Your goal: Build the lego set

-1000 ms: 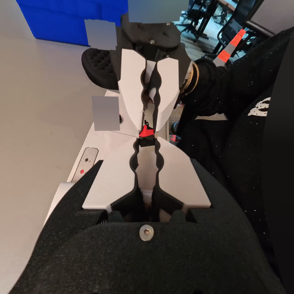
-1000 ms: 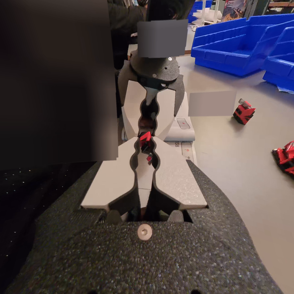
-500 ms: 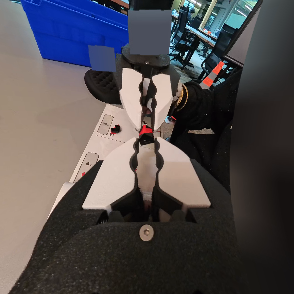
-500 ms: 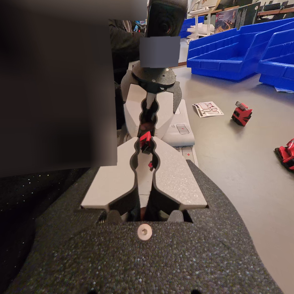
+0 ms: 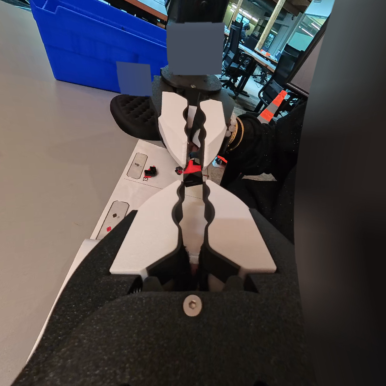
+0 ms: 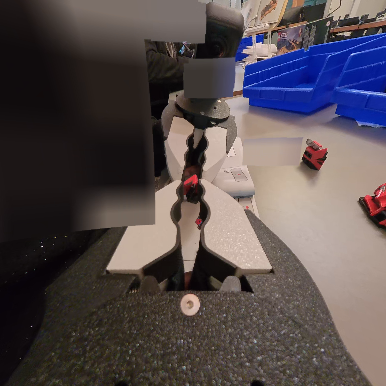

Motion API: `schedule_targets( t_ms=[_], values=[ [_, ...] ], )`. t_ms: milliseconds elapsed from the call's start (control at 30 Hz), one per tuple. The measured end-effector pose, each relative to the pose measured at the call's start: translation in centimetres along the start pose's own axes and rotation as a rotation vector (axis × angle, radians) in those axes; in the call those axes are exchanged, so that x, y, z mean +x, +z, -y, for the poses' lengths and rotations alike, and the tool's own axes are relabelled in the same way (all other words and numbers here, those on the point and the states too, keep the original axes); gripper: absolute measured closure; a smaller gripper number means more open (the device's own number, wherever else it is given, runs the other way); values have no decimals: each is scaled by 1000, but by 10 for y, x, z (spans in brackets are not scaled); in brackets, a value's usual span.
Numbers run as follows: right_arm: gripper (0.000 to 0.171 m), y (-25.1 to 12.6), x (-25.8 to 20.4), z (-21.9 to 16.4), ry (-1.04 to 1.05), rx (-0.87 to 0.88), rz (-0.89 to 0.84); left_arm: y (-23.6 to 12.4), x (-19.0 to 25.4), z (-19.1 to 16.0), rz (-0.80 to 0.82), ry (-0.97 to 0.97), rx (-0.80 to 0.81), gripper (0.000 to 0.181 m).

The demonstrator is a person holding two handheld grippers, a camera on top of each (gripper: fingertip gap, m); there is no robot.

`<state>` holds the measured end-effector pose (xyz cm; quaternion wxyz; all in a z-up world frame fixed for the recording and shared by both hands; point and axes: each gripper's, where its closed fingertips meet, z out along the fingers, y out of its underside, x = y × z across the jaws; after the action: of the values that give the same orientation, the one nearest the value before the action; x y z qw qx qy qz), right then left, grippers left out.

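Note:
My two grippers meet tip to tip above the open instruction booklet (image 5: 146,188). Between them is a small red and black lego assembly (image 5: 192,173). In the left wrist view my left gripper (image 5: 193,183) is shut on its black end, and the right gripper (image 5: 193,165) faces it, shut on the red end. In the right wrist view my right gripper (image 6: 191,182) holds the same lego assembly (image 6: 191,186), with the left gripper (image 6: 191,174) opposite. A person's dark sleeve and beaded wrist (image 5: 234,129) are behind the right gripper.
Blue bins stand on the grey table at the back (image 5: 94,48) (image 6: 292,87). A red and black lego block (image 6: 314,155) and a red car section (image 6: 376,205) lie to the right. The booklet (image 6: 240,181) lies near the table's edge. The person's dark clothing fills one side. Only a small space, under 4 cm, lies between the two pairs of fingers.
Both grippers stay shut on the assembly, tip to tip. Both views have tilted up a little, so more of the blue bins and the room behind shows.

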<state>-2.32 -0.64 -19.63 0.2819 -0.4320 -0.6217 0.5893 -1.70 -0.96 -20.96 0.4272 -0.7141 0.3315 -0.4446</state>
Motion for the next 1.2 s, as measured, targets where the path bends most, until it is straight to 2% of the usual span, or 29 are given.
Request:
schedule_targets(
  t_ms=[133, 300, 433, 633, 700, 1200],
  values=[
    [159, 1, -1, -1, -11, -25, -6, 3, 0, -4, 5, 3, -34, 165],
    [158, -1, 1, 1, 4, -20, -9, 0, 0, 1, -11, -18, 9, 165],
    [144, -5, 4, -1, 84, -29, -5, -2, 0, 3, -13, -22, 28, 165],
    [147, 1, 1, -6, 180, -26, 57, -1, -1, 2, -2, -22, 19, 165],
    [153, 3, 0, -7, 178, -27, 65, -1, -1, 2, -5, -23, 23, 165],
    [154, 4, -2, -7, 146, -35, 71, -2, 2, 3, -24, -14, 26, 165]
  ],
)
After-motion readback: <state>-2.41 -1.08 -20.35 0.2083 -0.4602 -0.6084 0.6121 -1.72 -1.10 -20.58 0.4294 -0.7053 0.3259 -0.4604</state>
